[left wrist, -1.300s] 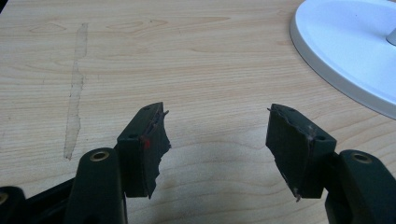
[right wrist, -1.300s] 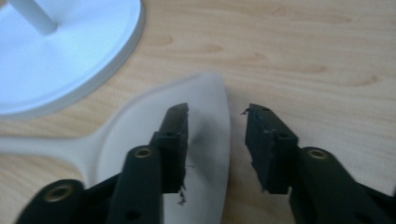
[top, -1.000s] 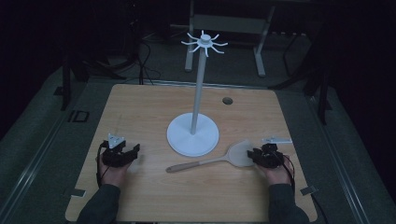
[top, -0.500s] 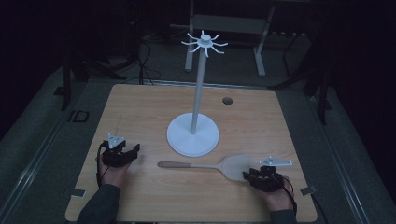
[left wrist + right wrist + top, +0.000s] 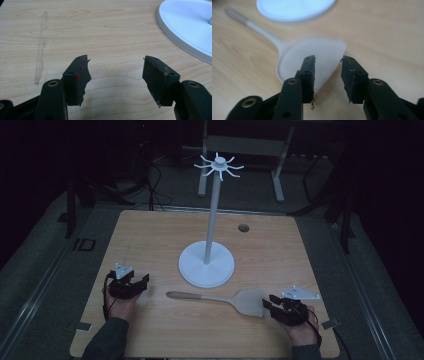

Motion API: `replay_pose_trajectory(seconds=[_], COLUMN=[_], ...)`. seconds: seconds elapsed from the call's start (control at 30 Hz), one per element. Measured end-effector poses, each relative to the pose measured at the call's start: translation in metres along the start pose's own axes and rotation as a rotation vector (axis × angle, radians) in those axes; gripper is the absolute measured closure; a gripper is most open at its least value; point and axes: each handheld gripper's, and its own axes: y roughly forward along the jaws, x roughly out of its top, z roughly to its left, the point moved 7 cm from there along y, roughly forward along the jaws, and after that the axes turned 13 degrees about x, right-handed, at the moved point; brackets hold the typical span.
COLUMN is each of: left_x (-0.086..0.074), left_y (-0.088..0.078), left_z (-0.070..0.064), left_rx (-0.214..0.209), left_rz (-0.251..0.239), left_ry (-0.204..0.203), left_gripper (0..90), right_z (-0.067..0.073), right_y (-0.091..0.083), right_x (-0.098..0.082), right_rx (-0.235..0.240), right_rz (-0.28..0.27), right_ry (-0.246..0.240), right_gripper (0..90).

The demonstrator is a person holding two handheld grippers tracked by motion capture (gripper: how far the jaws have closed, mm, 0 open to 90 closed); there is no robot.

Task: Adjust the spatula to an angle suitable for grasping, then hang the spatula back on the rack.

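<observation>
A pale spatula [image 5: 220, 298] lies flat on the wooden table [image 5: 150, 235], handle to the left and blade to the right. My right gripper [image 5: 267, 303] sits at the blade's right edge. In the right gripper view its jaws [image 5: 328, 72] have just been opening; the blade [image 5: 307, 50] lies under and beyond them, and the pads do not press on it. My left gripper [image 5: 141, 284] rests at the near left, open, with bare wood between its fingers [image 5: 116, 72]. A white stand [image 5: 206, 265] with a tall pole and hooks on top stands mid-table.
The stand's round base [image 5: 187, 27] is close to the right of the left gripper and just beyond the spatula [image 5: 294, 8]. A small dark hole [image 5: 243, 227] marks the far right of the table. Dark floor and metal frames surround the table.
The right gripper has moved toward the near edge. The spatula's blade came with it, so the spatula now lies nearly level across the table. The left gripper has not moved.
</observation>
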Motion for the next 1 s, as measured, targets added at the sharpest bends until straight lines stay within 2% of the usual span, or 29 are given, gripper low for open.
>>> replay_pose_trajectory(seconds=[0.03,0.07,0.13,0.4,0.57,0.73,0.9,0.93,1.0], left_x=[0.0,0.0,-0.001,0.0,0.0,0.0,0.0,0.0,0.0], left_y=[0.0,0.0,0.001,0.0,0.0,0.001,0.001,0.001,0.001], left_z=[0.0,0.0,0.002,0.0,0.001,0.0,0.0,0.0,-0.001], left_rx=[0.0,0.0,0.003,-0.002,-0.001,-0.003,-0.001,-0.001,0.0], left_rz=[-0.001,-0.001,0.002,0.0,-0.002,0.0,0.001,0.0,0.0], left_ry=[0.001,0.001,-0.006,-0.001,-0.005,-0.002,-0.003,-0.001,-0.001], left_gripper=[38.0,38.0,38.0,38.0,37.9,37.8,37.5,37.5,37.5], right_z=[0.0,0.0,0.0,0.005,0.011,0.017,0.021,0.024,0.028], right_y=[-0.001,-0.001,0.0,0.006,0.01,0.018,0.029,0.038,0.044], right_x=[0.006,0.006,0.025,0.051,0.06,0.073,0.079,0.082,0.083], right_rx=[-0.014,-0.014,-0.032,-0.033,-0.047,-0.036,-0.015,0.008,0.038], right_rz=[-0.007,-0.007,-0.035,-0.07,-0.063,-0.058,-0.029,-0.001,0.009], right_ry=[-0.023,-0.023,-0.076,-0.117,-0.151,-0.192,-0.236,-0.259,-0.269], right_gripper=[62.1,62.1,61.0,58.4,58.1,57.4,58.0,60.5,64.3])
